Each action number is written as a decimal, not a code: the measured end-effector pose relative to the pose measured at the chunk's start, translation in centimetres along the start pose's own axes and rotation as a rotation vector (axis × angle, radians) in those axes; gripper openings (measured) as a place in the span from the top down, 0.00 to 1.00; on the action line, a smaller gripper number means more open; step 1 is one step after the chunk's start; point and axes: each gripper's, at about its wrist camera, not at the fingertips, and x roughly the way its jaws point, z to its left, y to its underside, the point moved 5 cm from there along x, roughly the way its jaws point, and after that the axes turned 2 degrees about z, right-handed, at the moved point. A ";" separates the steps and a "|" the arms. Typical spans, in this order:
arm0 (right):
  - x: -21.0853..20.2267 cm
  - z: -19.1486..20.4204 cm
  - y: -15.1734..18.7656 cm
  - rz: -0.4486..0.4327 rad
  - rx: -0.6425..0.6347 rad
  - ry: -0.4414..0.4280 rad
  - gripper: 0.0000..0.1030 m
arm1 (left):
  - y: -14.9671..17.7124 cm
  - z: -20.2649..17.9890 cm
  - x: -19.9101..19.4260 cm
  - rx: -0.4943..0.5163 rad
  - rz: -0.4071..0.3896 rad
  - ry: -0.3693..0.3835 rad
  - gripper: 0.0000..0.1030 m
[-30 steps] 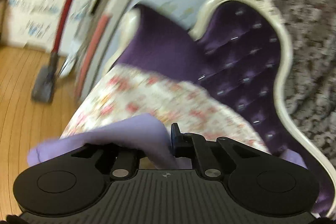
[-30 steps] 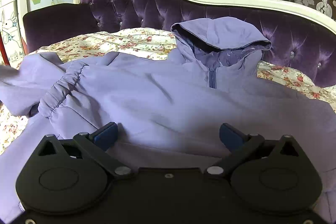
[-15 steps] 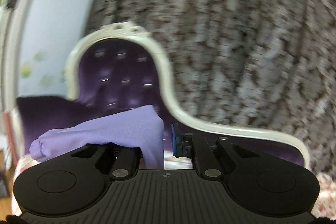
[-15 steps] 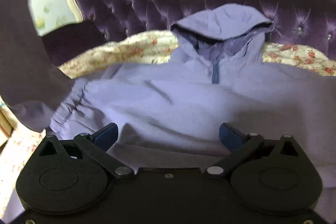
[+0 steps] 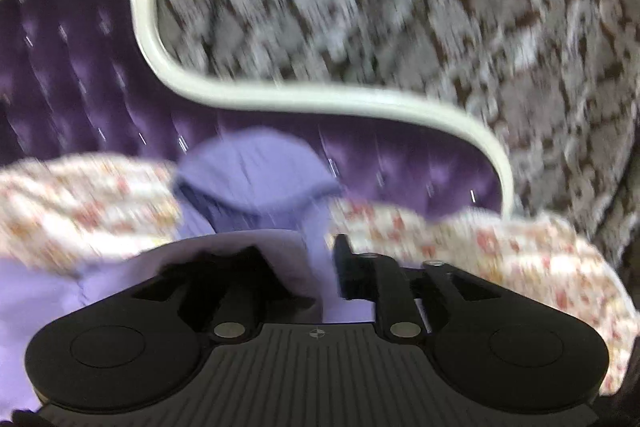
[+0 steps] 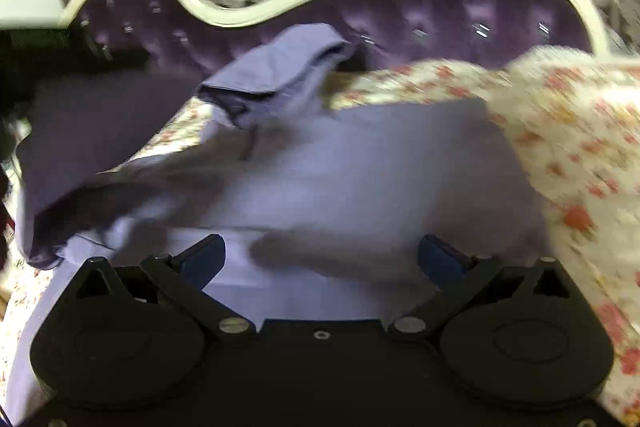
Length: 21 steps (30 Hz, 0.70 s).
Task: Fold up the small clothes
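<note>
A lavender hoodie point(image 6: 360, 179) lies spread on the floral sofa cover, its hood point(image 6: 288, 67) up against the sofa back. My right gripper point(image 6: 320, 255) hovers open just above the hoodie's body, nothing between its fingers. The hoodie's sleeve point(image 6: 80, 155) hangs lifted at the left. In the left wrist view that sleeve point(image 5: 248, 247) drapes over the left finger of my left gripper point(image 5: 312, 267), whose jaws are opening with the cloth still between them; the left fingertip is hidden under it. The hood point(image 5: 256, 171) lies straight ahead. Both views are blurred by motion.
The purple tufted sofa back point(image 5: 80, 75) with its cream curved frame point(image 5: 320, 99) rises behind the hoodie. A floral cover point(image 6: 560, 147) spreads over the seat on both sides. A grey-brown patterned curtain point(image 5: 400, 7) hangs behind the sofa.
My left gripper swung right, carrying the sleeve from beside the sofa to in front of the hood, and its jaws have parted. The right gripper shifted and rolled over the hoodie, staying open.
</note>
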 end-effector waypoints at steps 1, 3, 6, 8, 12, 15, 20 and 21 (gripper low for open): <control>-0.2 -0.6 0.1 -0.001 0.017 0.006 0.01 | 0.9 -0.4 0.5 0.007 0.022 0.009 0.64; -0.5 -1.7 0.3 -0.003 0.046 0.015 0.01 | 2.5 -0.9 1.0 0.014 0.057 0.033 0.48; -0.7 -2.8 0.3 0.000 0.069 0.028 0.01 | 4.3 -1.5 0.6 0.010 0.084 0.087 0.24; -1.1 -3.4 0.5 -0.003 0.077 0.036 0.01 | 5.2 -1.7 -0.3 0.011 0.074 0.097 0.17; -0.8 -3.7 0.5 0.007 0.081 0.040 0.01 | 7.1 -1.7 -1.8 0.017 0.067 0.086 0.06; -0.8 -3.7 0.7 0.014 0.069 0.047 0.01 | 8.2 -2.0 -2.7 0.035 0.070 0.070 0.05; -0.5 -3.6 0.6 0.034 0.049 0.059 0.01 | 10.2 -1.6 -4.7 0.069 0.093 0.057 0.05; -0.5 -3.5 0.5 0.035 0.039 0.067 0.01 | 10.6 -1.3 -5.0 0.084 0.101 0.043 0.05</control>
